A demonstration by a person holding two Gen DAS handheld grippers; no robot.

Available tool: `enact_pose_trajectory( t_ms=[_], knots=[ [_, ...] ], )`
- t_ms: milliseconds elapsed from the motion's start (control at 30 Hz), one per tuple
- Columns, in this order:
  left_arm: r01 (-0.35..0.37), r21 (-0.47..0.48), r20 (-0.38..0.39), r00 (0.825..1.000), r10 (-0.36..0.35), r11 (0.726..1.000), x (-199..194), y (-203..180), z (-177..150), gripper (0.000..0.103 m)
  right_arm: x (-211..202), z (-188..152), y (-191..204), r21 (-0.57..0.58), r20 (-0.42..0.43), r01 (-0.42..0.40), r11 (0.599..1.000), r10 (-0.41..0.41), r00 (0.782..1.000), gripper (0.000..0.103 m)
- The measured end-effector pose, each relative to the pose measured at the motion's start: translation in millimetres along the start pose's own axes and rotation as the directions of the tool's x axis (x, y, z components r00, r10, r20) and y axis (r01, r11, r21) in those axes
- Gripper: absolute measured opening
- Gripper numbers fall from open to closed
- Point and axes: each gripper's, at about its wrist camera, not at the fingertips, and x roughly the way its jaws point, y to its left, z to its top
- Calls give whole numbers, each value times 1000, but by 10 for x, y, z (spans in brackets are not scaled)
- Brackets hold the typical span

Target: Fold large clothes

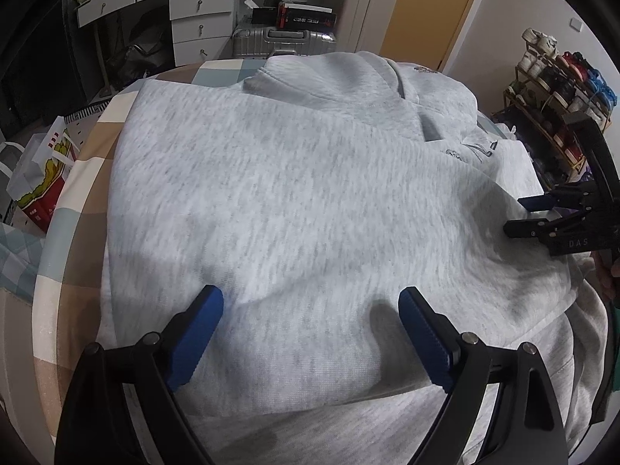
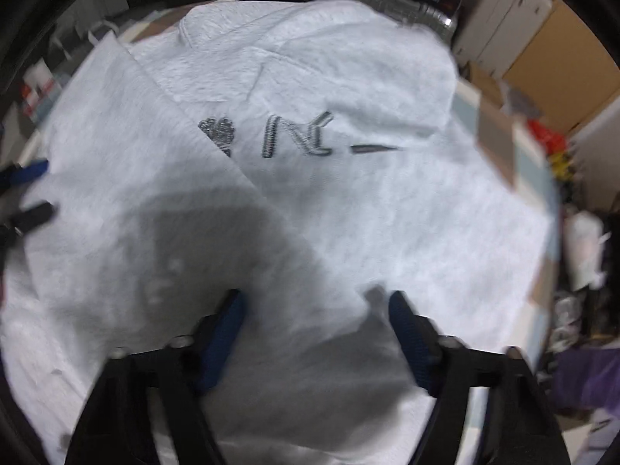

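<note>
A light grey hoodie [image 1: 279, 193] lies on a checked-cloth table, its left side folded over the body. In the right wrist view the hoodie [image 2: 348, 213] shows grey chest lettering [image 2: 298, 135] and the diagonal edge of the folded flap. My left gripper [image 1: 310, 302] is open and empty, just above the near part of the fold. My right gripper [image 2: 314, 306] is open and empty above the hoodie's near edge; it also shows in the left wrist view [image 1: 523, 215] at the garment's right side. The left gripper shows at the left edge of the right wrist view [image 2: 27, 190].
The table's checked cloth [image 1: 77, 178] shows bare at the left. Behind stand a white drawer desk [image 1: 197, 19], a silver suitcase [image 1: 279, 40] and a white cabinet [image 1: 368, 4]. A shoe rack [image 1: 558, 89] is at the right, a shopping bag [image 1: 38, 178] at the left.
</note>
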Motion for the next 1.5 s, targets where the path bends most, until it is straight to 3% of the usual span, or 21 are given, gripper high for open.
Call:
enact_pose_trajectory(
  t_ms=[67,100,133,167,333,433,533,667,767,800,833,933,1000,1067,1100,1133,1200,1300,1333,1433,1500],
  knots=[
    [-13,11,2,1000,13,1000,4,-21,-6,89,9,-14,-2,12,7,-25,1000,25,1000,53],
    [-19,16,2,1000,19,1000,5,-30,-8,89,-12,-18,23,-6,18,-24,1000,24,1000,37],
    [-21,18,2,1000,21,1000,6,-33,-8,89,-54,-22,59,-20,37,1,1000,0,999,11],
    [-22,15,1,1000,22,1000,4,-31,-5,89,-83,-22,83,-29,46,27,999,-26,999,1],
    [-3,-31,2,1000,3,1000,-24,15,14,89,-258,-58,164,-18,99,70,997,-68,993,2],
    [10,-84,22,1000,-8,996,-85,43,34,89,-440,-67,183,-8,175,109,994,-106,979,2],
    [48,-72,48,998,-45,996,-156,2,47,89,-573,-25,224,0,242,152,988,-148,959,2],
    [4,-66,104,995,3,998,-209,-5,72,90,-511,174,228,11,289,298,954,-289,913,2],
    [-3,-107,41,999,8,994,-34,86,68,89,-245,303,126,63,237,305,950,-311,920,2],
    [-15,-109,34,999,19,994,2,100,62,89,-67,302,124,57,166,287,956,-292,942,2],
    [-34,-101,32,999,37,994,14,96,59,89,132,304,138,45,112,297,954,-300,947,3],
    [-137,-72,-8,991,137,988,52,90,52,89,135,277,187,48,132,328,943,-332,934,5],
    [-89,-101,8,996,91,991,-46,119,83,89,33,259,125,82,130,294,952,-303,944,7],
    [0,-120,48,999,5,993,-189,145,131,89,-150,229,45,147,158,256,955,-278,947,15],
    [25,-102,83,996,-16,994,-264,139,159,90,-290,194,-13,201,188,211,956,-249,950,27],
    [2,-78,109,994,6,997,-300,132,187,90,-417,148,-53,232,234,153,960,-208,950,39],
    [-55,-78,93,994,62,995,-207,191,200,90,-533,51,-72,262,278,135,956,-208,938,58],
    [-38,-165,-39,999,32,986,141,418,127,89,-458,-89,-124,276,249,122,953,-193,949,60],
    [-72,-127,-1,997,73,989,111,372,122,90,-385,-139,-139,275,218,130,953,-194,956,60],
    [-142,-69,-38,989,140,987,165,284,108,90,-111,-296,-129,253,118,165,953,-199,973,60],
    [-138,-95,-35,990,136,986,109,293,82,90,-181,-375,-98,247,157,171,954,-214,964,60]
  ],
)
